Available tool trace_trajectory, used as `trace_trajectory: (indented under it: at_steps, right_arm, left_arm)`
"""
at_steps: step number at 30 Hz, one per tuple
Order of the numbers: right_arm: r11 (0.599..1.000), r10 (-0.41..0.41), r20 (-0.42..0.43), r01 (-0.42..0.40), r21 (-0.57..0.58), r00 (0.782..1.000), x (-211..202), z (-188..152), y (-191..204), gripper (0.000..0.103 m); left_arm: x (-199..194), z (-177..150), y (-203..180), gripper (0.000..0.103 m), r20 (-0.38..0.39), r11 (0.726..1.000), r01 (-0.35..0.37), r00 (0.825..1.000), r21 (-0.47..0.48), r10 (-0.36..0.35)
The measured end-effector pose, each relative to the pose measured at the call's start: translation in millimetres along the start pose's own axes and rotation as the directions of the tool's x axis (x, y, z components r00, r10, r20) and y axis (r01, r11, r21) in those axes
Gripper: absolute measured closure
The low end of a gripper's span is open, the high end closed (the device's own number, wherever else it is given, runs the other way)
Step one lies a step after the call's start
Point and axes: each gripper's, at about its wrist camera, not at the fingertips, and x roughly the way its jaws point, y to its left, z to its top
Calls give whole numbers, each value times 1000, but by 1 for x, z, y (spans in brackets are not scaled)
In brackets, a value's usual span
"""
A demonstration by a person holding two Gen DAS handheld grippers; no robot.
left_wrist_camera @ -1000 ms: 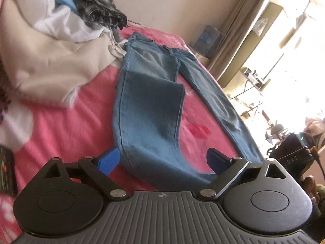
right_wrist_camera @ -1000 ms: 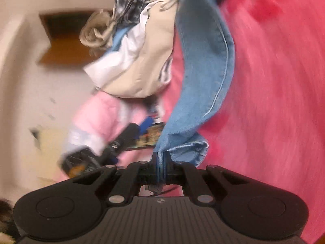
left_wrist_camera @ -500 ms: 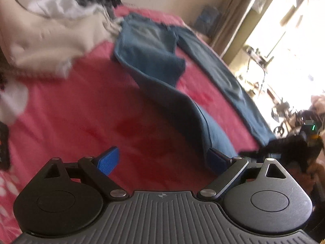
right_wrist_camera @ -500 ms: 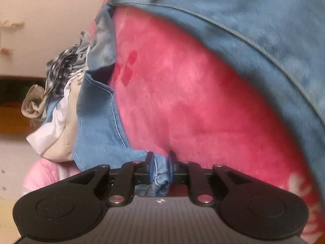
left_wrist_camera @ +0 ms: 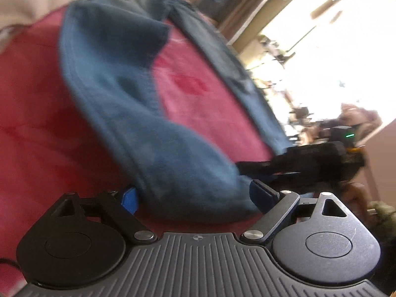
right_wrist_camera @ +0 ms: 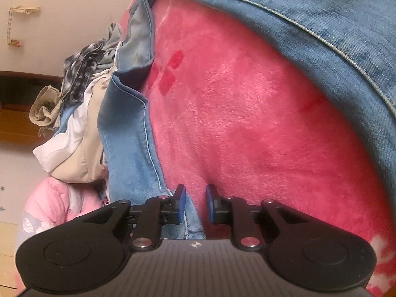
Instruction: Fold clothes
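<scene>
Blue jeans [left_wrist_camera: 118, 94] lie spread on a pink bed cover [left_wrist_camera: 37, 123]. A bunched fold of one leg sits between the fingers of my left gripper [left_wrist_camera: 195, 196], whose wide jaws are closing and do not press the cloth. In the right wrist view the jeans [right_wrist_camera: 128, 136] run up the left side, with the other leg [right_wrist_camera: 321, 24] across the top right. My right gripper [right_wrist_camera: 195, 203] is slightly open. The hem lies loose in the gap by the left pad, with pink cover [right_wrist_camera: 247, 123] showing between the pads. The right gripper [left_wrist_camera: 302, 163] also shows dark in the left view.
A heap of mixed clothes [right_wrist_camera: 74, 123] sits at the head of the bed, its beige edge [left_wrist_camera: 24, 5] in the left view. A pink padded jacket [right_wrist_camera: 49, 203] lies below the heap. A curtain [left_wrist_camera: 259, 5] and a bright window stand beyond the bed's far side.
My left gripper has sunk toward the jeans, and the fold now lies between its fingers. My right gripper's jaws have parted and let go of the hem they pinched.
</scene>
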Motion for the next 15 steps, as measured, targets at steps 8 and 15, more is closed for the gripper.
trace_trajectory:
  at_steps: [8, 15]
  right_arm:
    - [991, 114, -139, -103, 85, 984, 1, -4, -20, 81]
    - [954, 267, -219, -224, 202, 939, -1, -28, -36, 80]
  left_arm:
    - [-16, -7, 46, 24, 8, 870, 359, 925, -339, -379]
    - [-26, -23, 34, 31, -77, 884, 376, 909, -278, -411]
